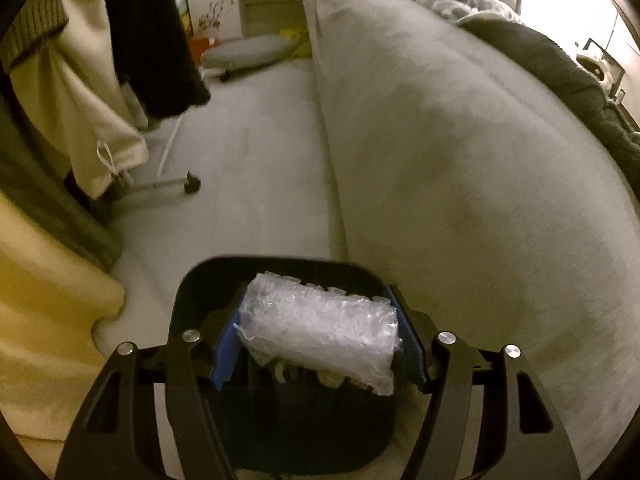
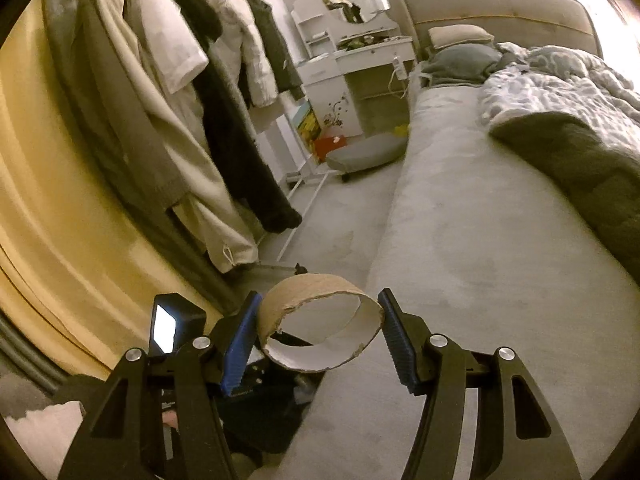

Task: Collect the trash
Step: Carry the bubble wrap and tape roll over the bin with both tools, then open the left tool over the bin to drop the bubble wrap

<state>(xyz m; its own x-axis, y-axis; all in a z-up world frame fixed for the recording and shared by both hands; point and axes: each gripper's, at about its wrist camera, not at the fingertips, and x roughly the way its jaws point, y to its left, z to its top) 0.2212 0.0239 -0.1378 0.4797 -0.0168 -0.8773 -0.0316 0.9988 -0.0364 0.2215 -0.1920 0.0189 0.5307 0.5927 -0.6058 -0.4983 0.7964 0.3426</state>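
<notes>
My left gripper (image 1: pixel 318 338) is shut on a wad of clear bubble wrap (image 1: pixel 320 328), held between its blue pads directly above a dark trash bin (image 1: pixel 208 276) that stands on the floor beside the bed. My right gripper (image 2: pixel 320 330) is shut on a short cardboard tape ring (image 2: pixel 316 322), squeezed to an oval between its blue pads, over the bed's edge. The dark bin (image 2: pixel 280 424) shows partly below the right gripper.
A grey bed (image 1: pixel 460 160) fills the right side, with rumpled blankets (image 2: pixel 560 92) on it. A clothes rack with hanging coats (image 2: pixel 192 112) stands at the left by a yellow curtain (image 2: pixel 52 200). A white dressing table (image 2: pixel 352 60) and a floor cushion (image 2: pixel 368 152) lie beyond.
</notes>
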